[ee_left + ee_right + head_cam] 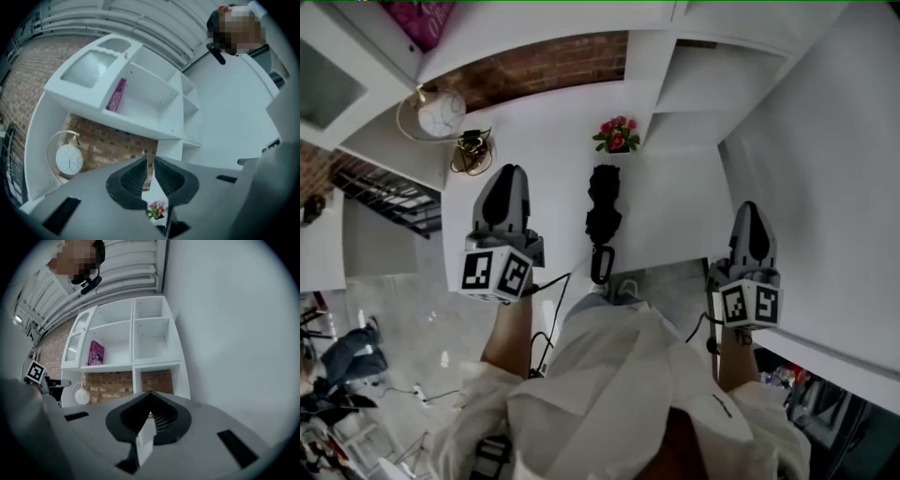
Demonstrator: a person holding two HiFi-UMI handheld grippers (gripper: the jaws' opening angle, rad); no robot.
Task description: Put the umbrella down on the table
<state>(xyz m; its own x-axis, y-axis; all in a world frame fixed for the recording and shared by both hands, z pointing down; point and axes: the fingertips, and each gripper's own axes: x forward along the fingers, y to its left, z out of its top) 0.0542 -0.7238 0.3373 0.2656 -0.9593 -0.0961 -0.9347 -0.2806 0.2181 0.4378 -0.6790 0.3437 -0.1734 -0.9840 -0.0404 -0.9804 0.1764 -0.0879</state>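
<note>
A black folded umbrella point(603, 211) lies flat on the white table point(544, 141), its strap loop hanging over the near edge; neither gripper touches it. In the head view my left gripper point(508, 173) is held above the table to the umbrella's left, well apart from it. In its own view the left gripper point(149, 161) has its jaws together with nothing between them. My right gripper point(750, 208) is raised at the table's right end beside the wall. In the right gripper view the right gripper point(150, 393) has its jaw tips meeting and is empty.
A small pot of red flowers point(617, 136) stands just behind the umbrella. A round white lamp point(441, 114) and a gold wire ornament point(472, 152) sit at the table's left. White shelves with a pink book point(96, 353) rise behind; a white wall point(825, 187) closes the right.
</note>
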